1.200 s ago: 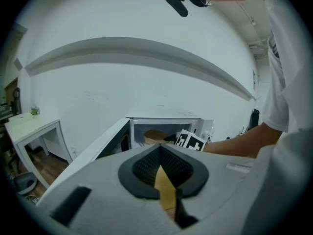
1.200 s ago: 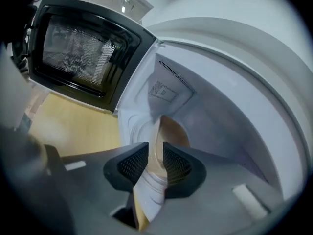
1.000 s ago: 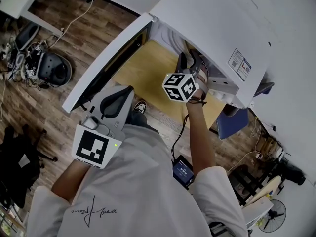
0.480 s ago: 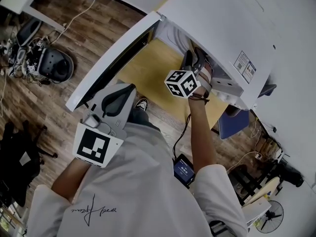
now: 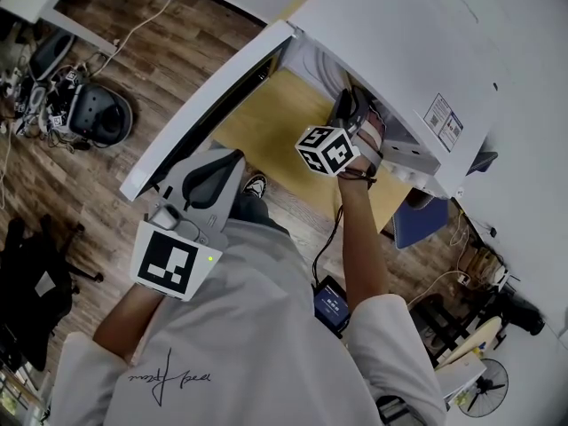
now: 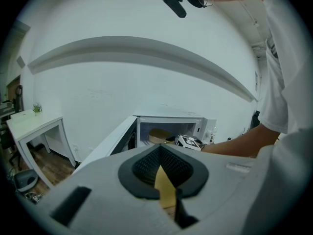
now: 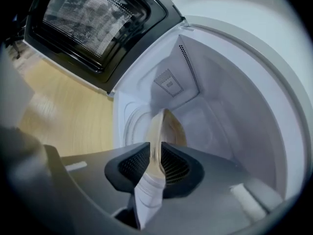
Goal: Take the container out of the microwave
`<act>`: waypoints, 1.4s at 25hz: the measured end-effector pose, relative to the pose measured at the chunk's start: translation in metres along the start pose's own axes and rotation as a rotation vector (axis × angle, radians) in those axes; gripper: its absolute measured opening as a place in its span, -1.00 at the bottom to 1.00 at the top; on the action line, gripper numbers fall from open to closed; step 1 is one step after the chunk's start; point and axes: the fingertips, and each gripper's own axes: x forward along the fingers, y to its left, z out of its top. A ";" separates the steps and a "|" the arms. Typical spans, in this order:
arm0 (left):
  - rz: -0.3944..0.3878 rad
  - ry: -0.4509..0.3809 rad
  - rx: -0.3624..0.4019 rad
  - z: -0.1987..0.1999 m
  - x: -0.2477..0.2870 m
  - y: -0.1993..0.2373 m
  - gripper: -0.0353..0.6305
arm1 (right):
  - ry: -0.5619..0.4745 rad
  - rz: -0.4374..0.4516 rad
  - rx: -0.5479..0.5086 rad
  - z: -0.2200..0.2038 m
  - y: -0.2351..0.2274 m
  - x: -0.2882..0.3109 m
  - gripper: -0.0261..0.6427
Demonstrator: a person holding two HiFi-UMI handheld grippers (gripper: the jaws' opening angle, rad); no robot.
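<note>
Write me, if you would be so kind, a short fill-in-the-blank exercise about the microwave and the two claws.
1. The door of the microwave stands ____.
2. The right claw reaches into the microwave, its jaws closing with the rim of the ____ between them.
3. The left claw, jaws together and empty, is ____ the microwave, not inside it.

Missing words: open; container; outside.
</note>
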 end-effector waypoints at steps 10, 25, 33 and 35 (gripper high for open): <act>-0.018 -0.008 0.004 0.000 0.002 -0.007 -0.92 | 0.003 0.037 0.034 -0.003 0.002 -0.008 -0.74; -0.030 -0.027 0.014 0.002 -0.002 -0.022 -0.91 | -0.009 0.073 0.098 -0.003 0.000 -0.024 -0.74; -0.044 -0.039 0.022 0.004 -0.002 -0.030 -0.92 | -0.021 0.100 0.119 -0.002 0.000 -0.034 -0.74; -0.049 -0.040 0.026 0.004 -0.003 -0.034 -0.92 | -0.024 0.104 0.120 -0.002 0.001 -0.037 -0.74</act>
